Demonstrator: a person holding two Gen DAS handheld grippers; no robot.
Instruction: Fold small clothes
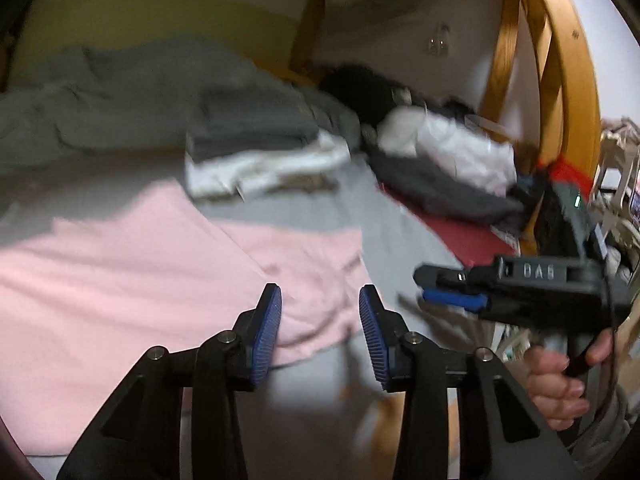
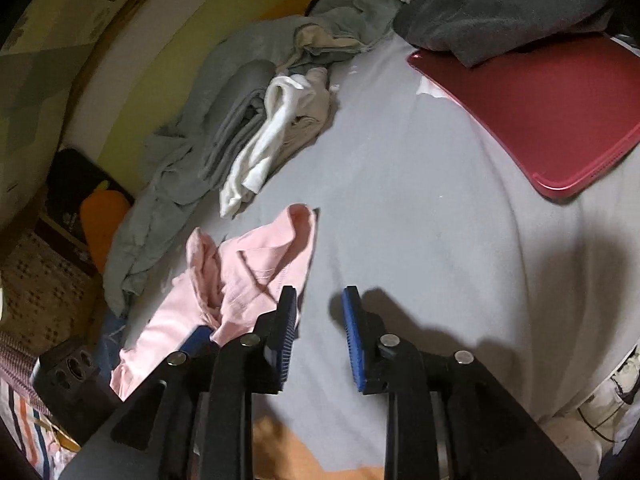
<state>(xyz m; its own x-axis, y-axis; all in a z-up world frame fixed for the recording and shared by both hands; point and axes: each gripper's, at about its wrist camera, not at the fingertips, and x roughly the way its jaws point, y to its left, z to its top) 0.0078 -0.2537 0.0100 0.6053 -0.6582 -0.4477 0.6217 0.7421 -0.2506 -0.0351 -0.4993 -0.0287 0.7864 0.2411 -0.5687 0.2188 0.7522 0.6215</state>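
Note:
A pink garment [image 1: 120, 280] lies partly spread on the grey bed sheet [image 2: 420, 220]; in the right wrist view the pink garment [image 2: 256, 264] is crumpled, with one corner turned up. My left gripper [image 1: 322, 328] hovers over its right edge, jaws apart, with the cloth lying below the gap and no pad pressing on it. One of its blue fingers [image 2: 198, 336] shows under a pink fold. My right gripper [image 2: 320, 336] is open over bare sheet, its left finger at the garment's hem. The right gripper [image 1: 440, 286] is also seen from the side, held by a hand [image 1: 556, 384].
A stack of folded grey and white clothes [image 1: 256, 148] sits further back, beside a rumpled grey blanket [image 1: 100, 100]. To the right lie a red flat pad [image 2: 540, 120] with a dark grey cloth [image 2: 500, 12] on it. A wooden bed frame [image 1: 552, 60] stands at the right.

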